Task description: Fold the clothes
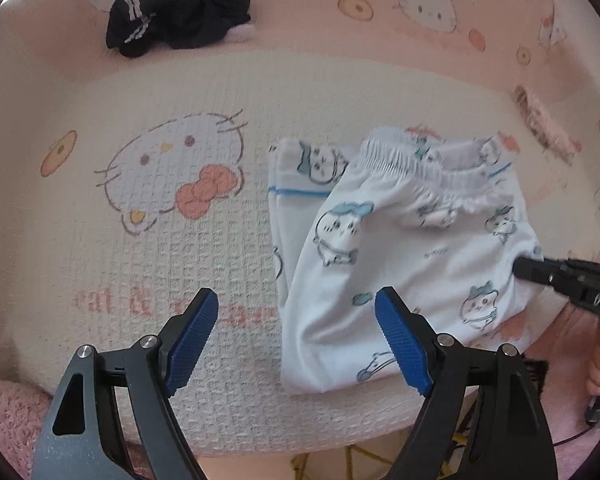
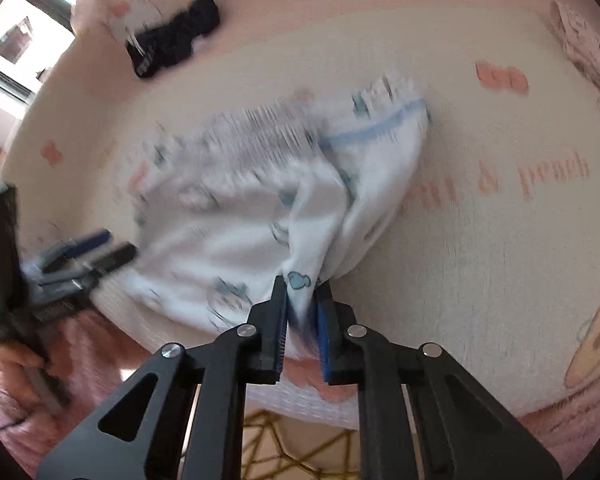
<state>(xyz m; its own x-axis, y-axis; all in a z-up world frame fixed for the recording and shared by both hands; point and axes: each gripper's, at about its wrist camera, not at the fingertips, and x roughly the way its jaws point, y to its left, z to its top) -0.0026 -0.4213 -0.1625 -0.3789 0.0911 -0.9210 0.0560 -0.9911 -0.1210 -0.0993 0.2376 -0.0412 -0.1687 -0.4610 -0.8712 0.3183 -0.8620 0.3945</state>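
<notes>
White pyjama pants with blue cartoon prints lie folded over on the cream Hello Kitty blanket, elastic waistband at the far side. My left gripper is open and empty, hovering over the pants' near left edge. My right gripper is shut on a pinch of the pants' cloth; it shows in the left wrist view at the pants' right edge. The left gripper shows blurred at the left of the right wrist view.
A dark garment with white stripes lies crumpled at the far side of the blanket. A small pink patterned cloth lies at the far right. Pink fluffy fabric borders the near edge.
</notes>
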